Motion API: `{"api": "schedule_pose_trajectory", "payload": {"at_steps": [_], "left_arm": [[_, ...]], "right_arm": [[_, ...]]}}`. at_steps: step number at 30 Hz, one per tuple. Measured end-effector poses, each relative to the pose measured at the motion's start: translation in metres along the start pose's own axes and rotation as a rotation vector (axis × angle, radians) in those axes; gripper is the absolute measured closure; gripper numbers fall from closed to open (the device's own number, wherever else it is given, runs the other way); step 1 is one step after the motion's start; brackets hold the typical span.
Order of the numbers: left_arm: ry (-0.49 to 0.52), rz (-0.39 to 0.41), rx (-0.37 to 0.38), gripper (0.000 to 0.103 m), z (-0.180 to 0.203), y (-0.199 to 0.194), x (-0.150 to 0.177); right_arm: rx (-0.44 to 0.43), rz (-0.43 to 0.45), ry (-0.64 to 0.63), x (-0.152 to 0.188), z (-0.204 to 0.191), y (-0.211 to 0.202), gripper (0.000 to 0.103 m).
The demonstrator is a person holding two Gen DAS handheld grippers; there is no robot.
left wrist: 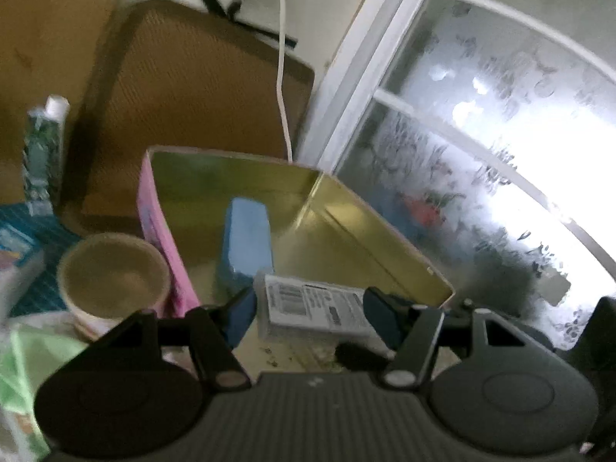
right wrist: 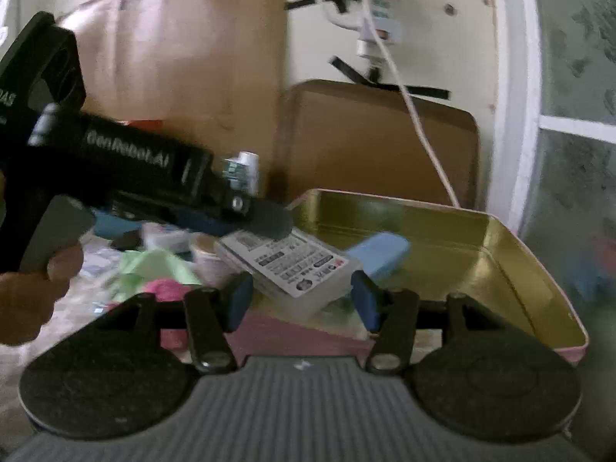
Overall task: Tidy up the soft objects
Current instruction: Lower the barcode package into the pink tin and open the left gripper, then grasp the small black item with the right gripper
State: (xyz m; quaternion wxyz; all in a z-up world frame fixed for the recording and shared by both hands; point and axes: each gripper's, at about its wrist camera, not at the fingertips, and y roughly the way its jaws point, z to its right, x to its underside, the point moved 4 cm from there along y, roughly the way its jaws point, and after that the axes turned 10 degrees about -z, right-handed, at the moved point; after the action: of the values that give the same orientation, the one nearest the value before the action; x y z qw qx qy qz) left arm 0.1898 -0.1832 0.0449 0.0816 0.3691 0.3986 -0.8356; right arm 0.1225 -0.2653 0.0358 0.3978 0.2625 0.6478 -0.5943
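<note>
A pink tin with a gold inside (left wrist: 346,227) (right wrist: 500,238) stands open. A blue soft block (left wrist: 246,238) (right wrist: 379,254) lies inside it. A clear plastic box with a printed label (left wrist: 312,308) (right wrist: 292,265) sits between the fingers of my left gripper (left wrist: 312,315), over the tin's near edge. The jaws stand wide, and I cannot tell whether they touch the box. In the right wrist view the left gripper's fingers (right wrist: 269,219) reach over the box. My right gripper (right wrist: 300,300) is open and empty, just in front of the tin.
A beige cup (left wrist: 111,273) (right wrist: 208,258) stands left of the tin. A green cloth (left wrist: 23,369) (right wrist: 154,261), a pink soft item (right wrist: 165,288) and a tube (left wrist: 42,154) lie left. A brown cushion (left wrist: 184,96) leans behind; a white cable (left wrist: 283,77) hangs down. A window (left wrist: 481,134) is right.
</note>
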Motion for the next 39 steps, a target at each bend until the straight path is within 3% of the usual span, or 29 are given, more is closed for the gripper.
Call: {"api": "schedule_pose_trajectory", "payload": {"at_steps": [4,9,13,16,19,23,25,28,30,32,39], "left_arm": [[0.016,-0.007,0.007,0.041,0.006,0.005,0.005],[0.048,0.047,0.019,0.041,0.013,-0.027,0.013],[0.044,0.102,0.01,0.039,-0.001,-0.07,0.038],[0.026,0.123,-0.067,0.039,-0.028,-0.1,0.069],[-0.021,0.111,-0.179,0.039,-0.063,-0.125,0.102],[-0.095,0.087,-0.326,0.039,-0.11,-0.148,0.133],[-0.124,0.095,-0.353,0.039,-0.124,-0.156,0.141],[-0.123,0.134,-0.343,0.038,-0.13,-0.166,0.15],[-0.109,0.152,-0.355,0.037,-0.132,-0.17,0.157],[-0.123,0.179,-0.313,0.036,-0.136,-0.176,0.159],[-0.154,0.227,-0.234,0.033,-0.142,-0.183,0.16]], "right_arm": [[0.042,-0.004,0.054,0.002,0.016,0.007,0.042],[0.031,0.029,0.105,0.006,0.016,-0.005,0.043],[0.007,0.071,0.116,-0.004,0.006,-0.018,0.054],[-0.049,0.101,0.108,-0.013,-0.013,-0.026,0.063],[-0.127,0.084,0.101,-0.021,-0.039,-0.02,0.064],[-0.219,0.012,0.017,-0.036,-0.094,0.005,0.065],[-0.263,-0.038,-0.029,-0.044,-0.123,0.023,0.065],[-0.336,-0.147,-0.054,-0.055,-0.163,0.062,0.065],[-0.388,-0.237,-0.003,-0.064,-0.183,0.093,0.065],[-0.408,-0.293,0.029,-0.069,-0.2,0.119,0.064],[-0.298,-0.442,-0.021,-0.076,-0.235,0.191,0.062]]}}
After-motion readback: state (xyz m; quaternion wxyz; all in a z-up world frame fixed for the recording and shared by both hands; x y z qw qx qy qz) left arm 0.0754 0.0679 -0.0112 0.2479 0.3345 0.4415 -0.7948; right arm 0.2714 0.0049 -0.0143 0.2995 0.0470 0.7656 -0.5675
